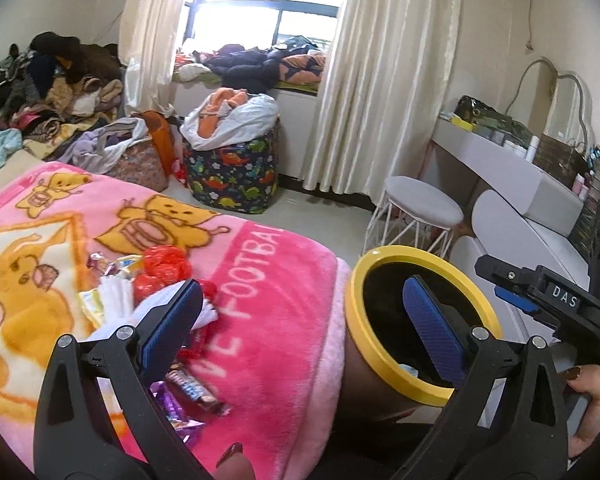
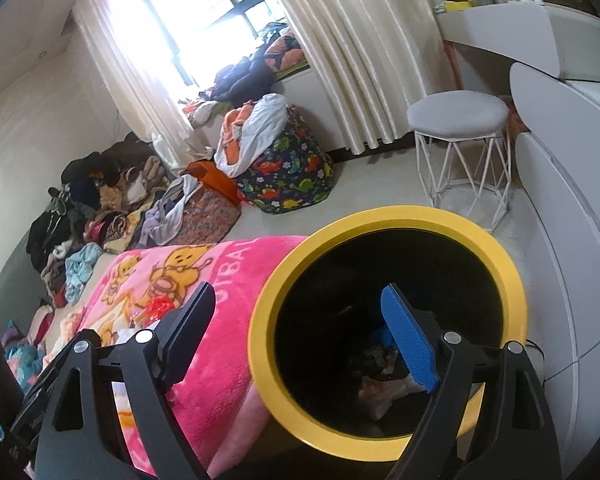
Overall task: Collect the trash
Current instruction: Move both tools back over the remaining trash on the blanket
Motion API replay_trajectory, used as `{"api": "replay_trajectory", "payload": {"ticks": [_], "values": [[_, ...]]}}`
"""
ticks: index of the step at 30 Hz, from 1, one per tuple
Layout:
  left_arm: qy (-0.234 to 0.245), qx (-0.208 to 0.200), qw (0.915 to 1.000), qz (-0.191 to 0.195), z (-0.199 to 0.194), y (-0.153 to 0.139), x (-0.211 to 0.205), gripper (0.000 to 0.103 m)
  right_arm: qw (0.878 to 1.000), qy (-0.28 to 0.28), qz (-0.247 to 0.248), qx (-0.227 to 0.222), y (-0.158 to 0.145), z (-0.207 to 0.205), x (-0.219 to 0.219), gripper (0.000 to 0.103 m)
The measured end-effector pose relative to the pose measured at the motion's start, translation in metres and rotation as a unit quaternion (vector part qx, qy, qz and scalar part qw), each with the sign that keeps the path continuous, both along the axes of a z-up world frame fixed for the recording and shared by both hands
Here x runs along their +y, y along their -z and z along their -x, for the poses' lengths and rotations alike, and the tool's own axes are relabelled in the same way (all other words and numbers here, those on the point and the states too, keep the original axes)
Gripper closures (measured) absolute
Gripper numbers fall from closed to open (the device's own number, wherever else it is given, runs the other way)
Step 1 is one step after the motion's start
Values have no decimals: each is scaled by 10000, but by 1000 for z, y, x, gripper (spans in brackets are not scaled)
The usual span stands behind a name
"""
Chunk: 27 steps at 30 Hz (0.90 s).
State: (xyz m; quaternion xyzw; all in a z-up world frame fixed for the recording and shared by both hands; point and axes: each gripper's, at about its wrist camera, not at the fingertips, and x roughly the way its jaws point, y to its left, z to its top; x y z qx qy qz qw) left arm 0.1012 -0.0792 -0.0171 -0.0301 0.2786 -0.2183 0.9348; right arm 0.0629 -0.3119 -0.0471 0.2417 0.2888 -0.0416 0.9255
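A black trash bin with a yellow rim point(image 1: 358, 292) point(image 2: 384, 220) stands beside the bed's pink blanket point(image 1: 276, 304) point(image 2: 216, 364). Trash lies on the blanket: a red plastic bag point(image 1: 162, 268), white tissue point(image 1: 116, 296), a candy bar wrapper point(image 1: 192, 390) and purple foil point(image 1: 176, 408). Some trash point(image 2: 380, 396) lies at the bin's bottom. My left gripper point(image 1: 304, 324) is open and empty, between the trash pile and the bin. My right gripper point(image 2: 300, 340) is open and empty above the bin's mouth; it also shows in the left wrist view point(image 1: 516, 296).
A grey stool on white wire legs point(image 1: 424, 204) point(image 2: 458, 114) stands by a white vanity desk point(image 1: 496, 156). A dinosaur-print laundry basket point(image 1: 236, 172) point(image 2: 288, 180) and piles of clothes point(image 1: 52, 92) point(image 2: 100, 208) sit near the window curtains point(image 1: 380, 80).
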Motion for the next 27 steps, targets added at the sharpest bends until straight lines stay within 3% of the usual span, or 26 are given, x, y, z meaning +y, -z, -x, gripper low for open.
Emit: {"api": "replay_trajectory", "payload": {"ticks": [16, 27], "values": [[-544, 178, 9984, -19, -2, 16, 57, 11, 9963, -784, 318, 131, 2, -19, 62, 20], [-1214, 372, 9918, 156, -9, 25, 119, 11, 9862, -1549, 505, 283, 9, -25, 118, 20]]}}
